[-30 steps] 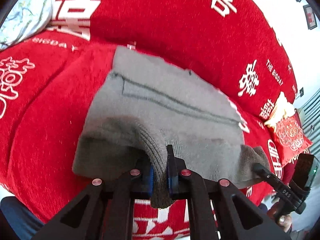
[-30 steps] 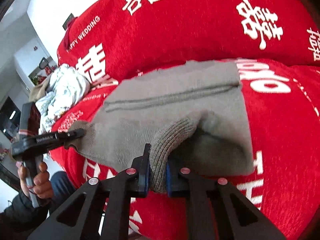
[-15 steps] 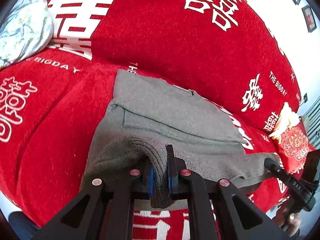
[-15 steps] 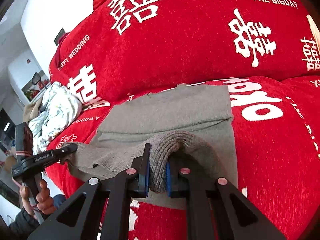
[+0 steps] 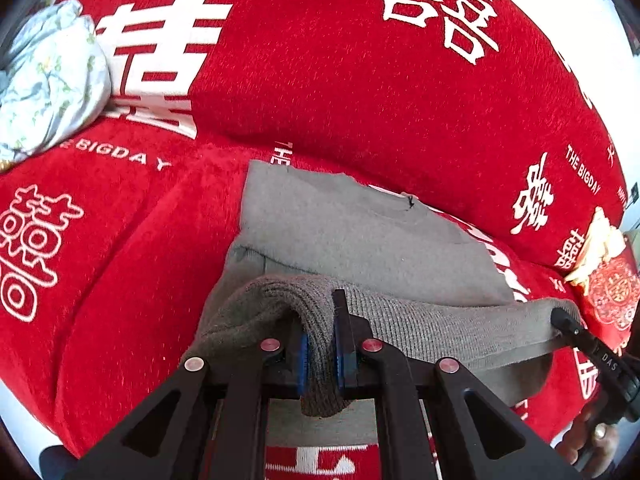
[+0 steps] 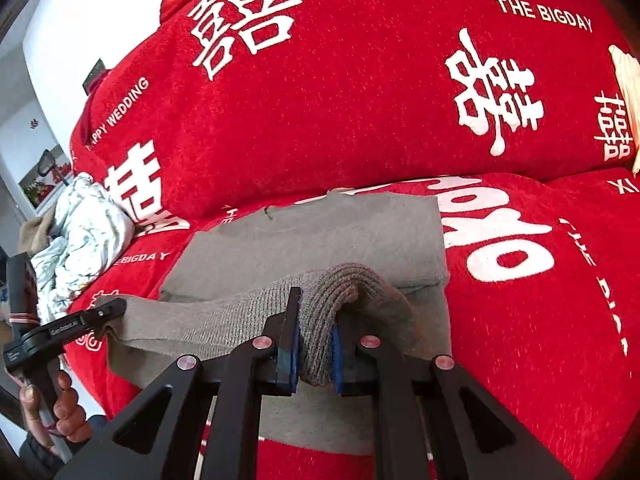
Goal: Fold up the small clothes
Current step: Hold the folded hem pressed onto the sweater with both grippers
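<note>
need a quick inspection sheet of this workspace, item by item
surface: red sofa cover with white wedding lettering, over seat and backrest.
job's things: grey knit garment lying partly folded on the seat; its ribbed hem is lifted off the seat and stretched between the two claws.
clutter: crumpled light floral cloth at the sofa's left end; red embroidered cushion at the right end.
grippers: left claw shut on the ribbed hem; right claw shut on the same hem further along.
cables: nothing seen.
surroundings: white wall behind the sofa; shelf area at far left, too blurred to read.
</note>
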`<control>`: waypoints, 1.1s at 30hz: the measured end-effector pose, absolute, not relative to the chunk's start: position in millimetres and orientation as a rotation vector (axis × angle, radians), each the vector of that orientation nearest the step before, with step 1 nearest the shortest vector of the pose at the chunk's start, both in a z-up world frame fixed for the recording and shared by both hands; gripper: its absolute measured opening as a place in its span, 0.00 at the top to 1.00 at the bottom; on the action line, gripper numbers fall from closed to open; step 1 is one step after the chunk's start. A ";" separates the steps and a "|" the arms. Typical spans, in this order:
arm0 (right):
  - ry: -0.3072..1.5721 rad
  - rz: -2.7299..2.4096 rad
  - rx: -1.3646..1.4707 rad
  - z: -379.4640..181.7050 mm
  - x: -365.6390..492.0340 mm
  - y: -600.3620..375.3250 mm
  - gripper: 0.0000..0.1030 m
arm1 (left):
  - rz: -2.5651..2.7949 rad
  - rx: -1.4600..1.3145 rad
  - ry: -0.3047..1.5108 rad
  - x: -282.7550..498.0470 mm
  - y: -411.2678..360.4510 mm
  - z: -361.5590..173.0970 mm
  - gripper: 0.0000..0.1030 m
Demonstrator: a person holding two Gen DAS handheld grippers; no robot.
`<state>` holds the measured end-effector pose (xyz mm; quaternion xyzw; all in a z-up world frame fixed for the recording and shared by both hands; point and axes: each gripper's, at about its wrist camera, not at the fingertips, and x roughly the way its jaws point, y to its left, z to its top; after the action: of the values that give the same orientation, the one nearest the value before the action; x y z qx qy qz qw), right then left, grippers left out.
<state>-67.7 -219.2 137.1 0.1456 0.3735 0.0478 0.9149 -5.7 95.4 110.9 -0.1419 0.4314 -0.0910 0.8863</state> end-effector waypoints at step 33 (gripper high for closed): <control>0.824 0.045 0.330 133.3 -7.3 -232.3 0.87 | -0.187 -0.270 0.904 50.3 78.8 126.0 0.89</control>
<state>-7.3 -232.3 133.3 0.1598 0.3984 0.0216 0.9029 50.3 78.8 126.0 -0.1301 0.4348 -0.0899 0.8865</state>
